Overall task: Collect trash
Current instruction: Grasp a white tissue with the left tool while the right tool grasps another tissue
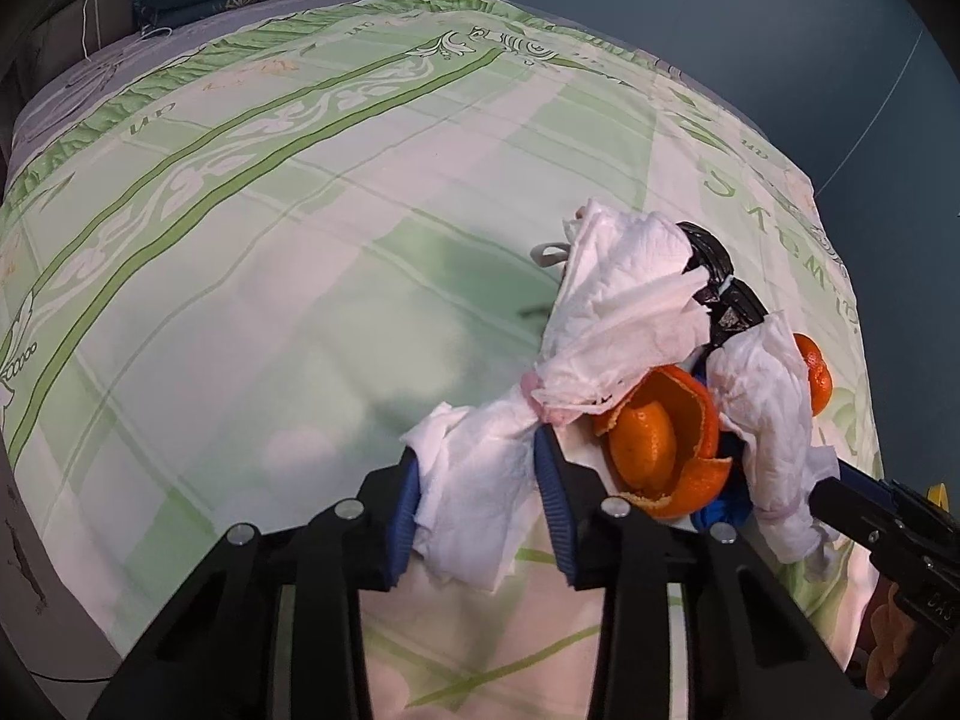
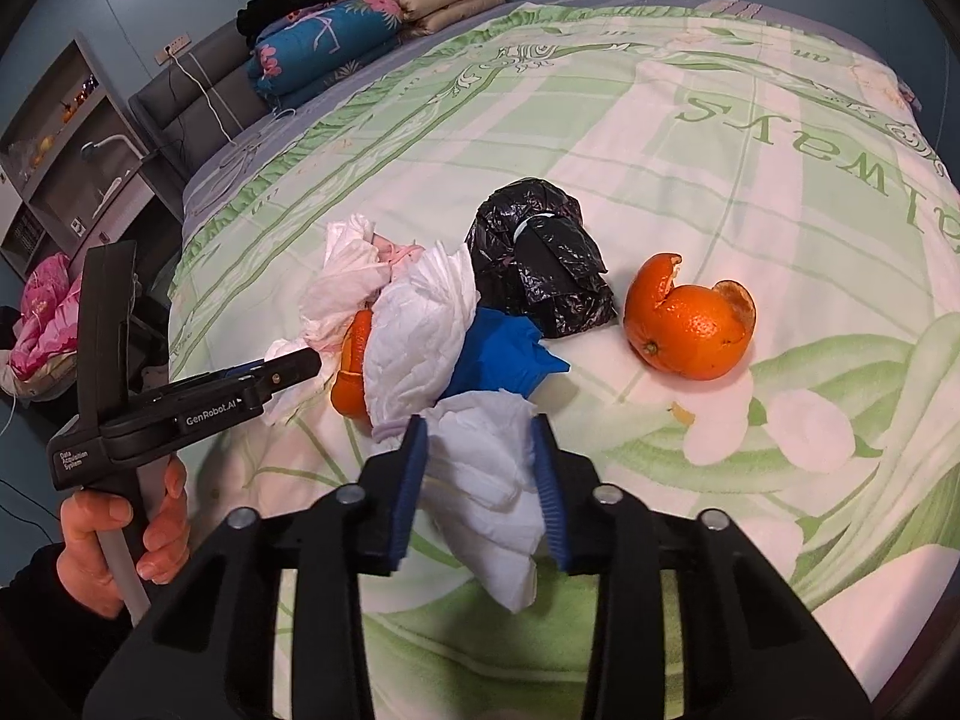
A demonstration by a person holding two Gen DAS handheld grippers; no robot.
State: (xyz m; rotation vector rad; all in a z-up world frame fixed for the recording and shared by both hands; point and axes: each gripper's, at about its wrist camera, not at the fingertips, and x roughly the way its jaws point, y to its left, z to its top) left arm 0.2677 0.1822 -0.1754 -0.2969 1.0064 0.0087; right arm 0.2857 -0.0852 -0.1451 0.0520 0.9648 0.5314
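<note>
1. The left gripper [image 1: 480, 468] clamps its 2 blue pads on a crumpled white tissue [image 1: 474, 510] that lies on the green-patterned bedsheet [image 1: 270, 240].
2. The right gripper [image 2: 480, 462] clamps its 2 blue pads on another white tissue [image 2: 486, 492], lying at the near edge of the trash pile.
3. The pile sits on the bed: more crumpled tissues [image 2: 414, 330], a blue scrap [image 2: 504, 354] and a crumpled black plastic bag [image 2: 540, 264], all touching each other.
4. An orange peel [image 1: 666, 444] lies just beside the left gripper's tissue, partly under the pile.
5. A second orange peel [image 2: 690, 324] lies apart, just to the right of the black bag in the right wrist view.
6. A hand [image 2: 120, 540] holds the left gripper's handle.
7. Folded quilts [image 2: 324, 42] are stacked at the far end of the bed.
</note>
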